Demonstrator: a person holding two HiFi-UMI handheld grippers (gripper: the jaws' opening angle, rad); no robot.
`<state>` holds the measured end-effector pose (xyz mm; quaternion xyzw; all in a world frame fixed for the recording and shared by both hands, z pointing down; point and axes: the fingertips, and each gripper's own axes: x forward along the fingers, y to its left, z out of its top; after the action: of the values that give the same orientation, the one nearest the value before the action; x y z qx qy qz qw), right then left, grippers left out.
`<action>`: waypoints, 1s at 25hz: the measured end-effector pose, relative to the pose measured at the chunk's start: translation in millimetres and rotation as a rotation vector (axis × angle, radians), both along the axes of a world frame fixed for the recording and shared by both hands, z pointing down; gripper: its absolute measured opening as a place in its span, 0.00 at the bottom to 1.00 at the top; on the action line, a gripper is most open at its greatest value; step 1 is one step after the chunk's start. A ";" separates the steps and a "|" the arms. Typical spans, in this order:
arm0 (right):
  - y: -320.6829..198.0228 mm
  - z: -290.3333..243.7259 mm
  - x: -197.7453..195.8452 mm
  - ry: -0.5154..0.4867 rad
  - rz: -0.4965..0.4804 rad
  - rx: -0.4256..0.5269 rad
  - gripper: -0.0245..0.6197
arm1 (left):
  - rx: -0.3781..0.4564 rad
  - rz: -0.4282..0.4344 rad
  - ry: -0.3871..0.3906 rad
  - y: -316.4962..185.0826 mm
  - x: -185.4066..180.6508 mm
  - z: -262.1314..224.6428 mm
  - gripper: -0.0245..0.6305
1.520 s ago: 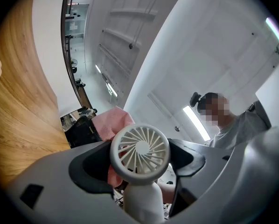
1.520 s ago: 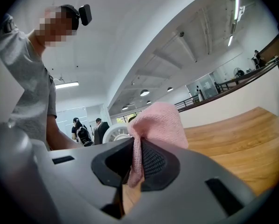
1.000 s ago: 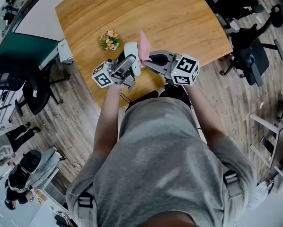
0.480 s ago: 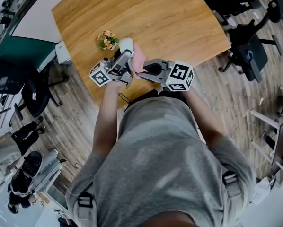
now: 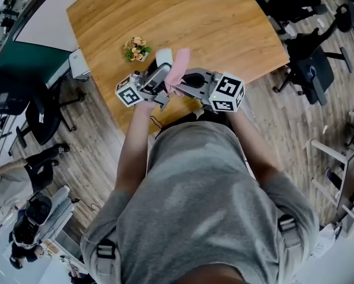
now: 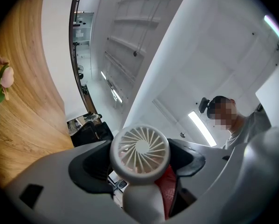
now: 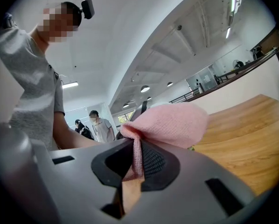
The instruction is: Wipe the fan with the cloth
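Note:
A small white fan (image 5: 163, 58) is held up over the near edge of the wooden table (image 5: 224, 22), its handle clamped in my left gripper (image 5: 158, 76). In the left gripper view the fan's round grille (image 6: 140, 154) faces the camera, with its handle (image 6: 140, 204) between the shut jaws of the left gripper (image 6: 140, 181). My right gripper (image 5: 178, 83) is shut on a pink cloth (image 5: 179, 67), which lies against the fan's right side. In the right gripper view the cloth (image 7: 170, 124) bulges out above the right gripper (image 7: 136, 164), pinched between its jaws. A bit of the cloth (image 6: 168, 194) shows beside the fan's handle.
A small pot of flowers (image 5: 135, 49) stands on the table just left of the fan. A white box (image 5: 80, 65) sits at the table's left edge. Black office chairs (image 5: 310, 64) stand to the right, another chair (image 5: 38, 114) to the left. People (image 5: 23, 218) stand at lower left.
The cloth slid down over the fan's head, then back up along its right side. Both grippers stayed in about the same place, still shut.

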<state>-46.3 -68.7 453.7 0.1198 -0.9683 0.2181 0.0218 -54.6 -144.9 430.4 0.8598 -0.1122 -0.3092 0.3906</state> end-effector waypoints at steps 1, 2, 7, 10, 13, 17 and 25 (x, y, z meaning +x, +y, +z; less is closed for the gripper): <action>-2.5 1.7 2.0 -0.003 0.014 -0.005 0.09 | 0.000 -0.002 -0.003 -0.2 -1.1 0.8 0.60; -4.5 3.5 2.9 -0.008 0.023 -0.010 0.09 | -0.001 -0.003 -0.005 -0.7 -1.8 1.8 0.60; -5.9 13.6 1.7 -0.009 0.041 -0.045 0.09 | -0.016 -0.031 0.017 -6.7 -10.0 5.2 0.60; 2.4 24.2 -2.1 0.043 0.001 -0.042 0.09 | -0.032 -0.066 0.033 -13.3 -19.1 7.3 0.60; 8.8 35.4 -2.1 0.074 -0.023 -0.050 0.09 | -0.031 -0.087 0.050 -16.7 -24.9 4.0 0.60; 11.7 50.2 1.4 0.110 -0.018 -0.065 0.09 | -0.029 -0.097 0.048 -16.0 -31.2 2.5 0.60; -15.2 50.0 11.5 0.123 0.068 -0.043 0.09 | -0.039 -0.035 0.084 -4.9 -17.7 2.7 0.60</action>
<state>-34.8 -83.9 503.7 0.1655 -0.9556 0.2317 0.0763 -72.3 -149.7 433.1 0.8363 -0.1167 -0.3496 0.4060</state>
